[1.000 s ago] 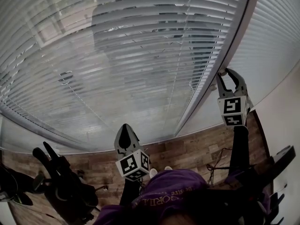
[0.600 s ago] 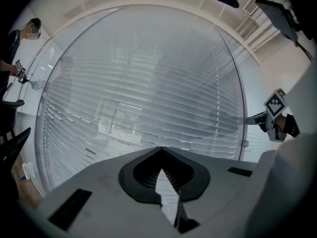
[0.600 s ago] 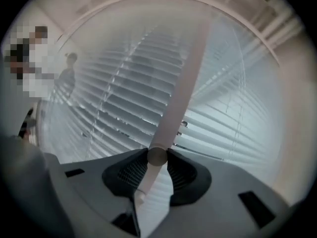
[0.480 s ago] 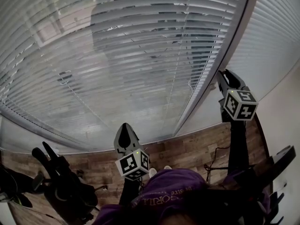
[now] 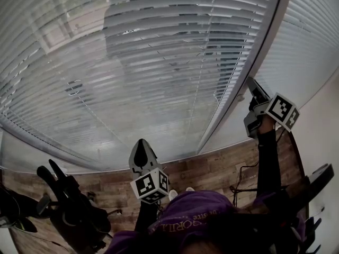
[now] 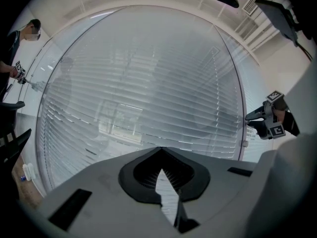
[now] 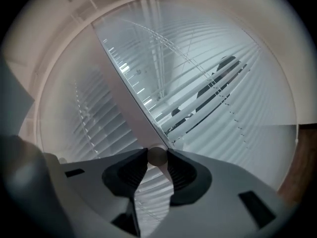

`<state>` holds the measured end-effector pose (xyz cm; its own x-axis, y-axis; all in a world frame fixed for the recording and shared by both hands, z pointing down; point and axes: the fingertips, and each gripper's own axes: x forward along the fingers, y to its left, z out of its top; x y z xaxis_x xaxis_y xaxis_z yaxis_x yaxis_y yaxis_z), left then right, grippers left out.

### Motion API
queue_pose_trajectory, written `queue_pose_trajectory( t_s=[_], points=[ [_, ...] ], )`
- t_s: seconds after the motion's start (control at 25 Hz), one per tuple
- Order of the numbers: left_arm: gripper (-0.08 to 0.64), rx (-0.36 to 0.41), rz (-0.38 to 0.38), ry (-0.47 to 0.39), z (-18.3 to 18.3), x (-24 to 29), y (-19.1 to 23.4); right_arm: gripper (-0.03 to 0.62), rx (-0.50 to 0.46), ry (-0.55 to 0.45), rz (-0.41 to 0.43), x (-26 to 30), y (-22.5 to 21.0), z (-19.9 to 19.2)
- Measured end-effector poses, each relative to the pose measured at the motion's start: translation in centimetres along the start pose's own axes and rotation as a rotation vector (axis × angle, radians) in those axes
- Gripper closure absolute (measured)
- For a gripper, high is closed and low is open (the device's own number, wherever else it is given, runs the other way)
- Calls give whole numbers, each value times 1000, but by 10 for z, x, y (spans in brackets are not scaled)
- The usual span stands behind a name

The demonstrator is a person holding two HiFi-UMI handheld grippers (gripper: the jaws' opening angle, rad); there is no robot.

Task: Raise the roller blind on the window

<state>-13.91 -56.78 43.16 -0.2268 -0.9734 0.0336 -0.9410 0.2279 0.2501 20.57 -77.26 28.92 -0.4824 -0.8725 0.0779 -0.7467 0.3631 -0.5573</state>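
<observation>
Right gripper [image 5: 251, 86], jaws just closing, pinches knob [image 7: 157, 156] beside blind [image 5: 159, 62].

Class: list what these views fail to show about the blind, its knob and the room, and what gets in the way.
Blind top: cut off by the head view's upper edge.
Scene outside: blurred through the blind, every view.
Knob: in the head view hidden by the right gripper, whose jaws have just been closing round it.
Person, left gripper view: cut off by the left edge, too small.
Dark stand, head view: underexposed.
</observation>
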Motion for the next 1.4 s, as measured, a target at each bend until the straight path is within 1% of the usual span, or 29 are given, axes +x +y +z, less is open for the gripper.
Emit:
queue_pose_trajectory(
  t_s=[0.16,0.28,0.44,0.56,0.68,0.84,0.92,1.0,1.08,1.24,1.4],
  points=[
    [560,-1,-2,-1,2,1,-1,468,-13,10,20,3,2,-1],
    [560,-7,5,-4,2,-1,0,466,-59,29,5,0,1,-9],
    [560,2,9,-14,5,-3,1,468,-181,21,-89,-13,-2,-24],
    [560,4,9,-23,7,-4,0,468,-278,9,-116,-22,11,-41],
    [560,7,13,-28,10,-4,-1,468,-330,-3,-71,-26,39,-59],
    [560,6,12,-29,13,-5,-5,468,-309,24,58,-24,83,-90],
    [560,9,9,-31,13,-5,-7,468,-310,38,105,-23,100,-105],
    [560,13,7,-28,12,-5,-8,544,-322,44,127,-21,111,-119],
    [560,13,8,-31,10,-5,-9,594,-336,56,149,-20,118,-131],
    [560,-13,23,-32,11,-6,-7,594,-360,88,193,-19,133,-145],
    [560,16,8,-27,12,-8,-6,594,-369,104,208,-21,142,-149]
  ],
)
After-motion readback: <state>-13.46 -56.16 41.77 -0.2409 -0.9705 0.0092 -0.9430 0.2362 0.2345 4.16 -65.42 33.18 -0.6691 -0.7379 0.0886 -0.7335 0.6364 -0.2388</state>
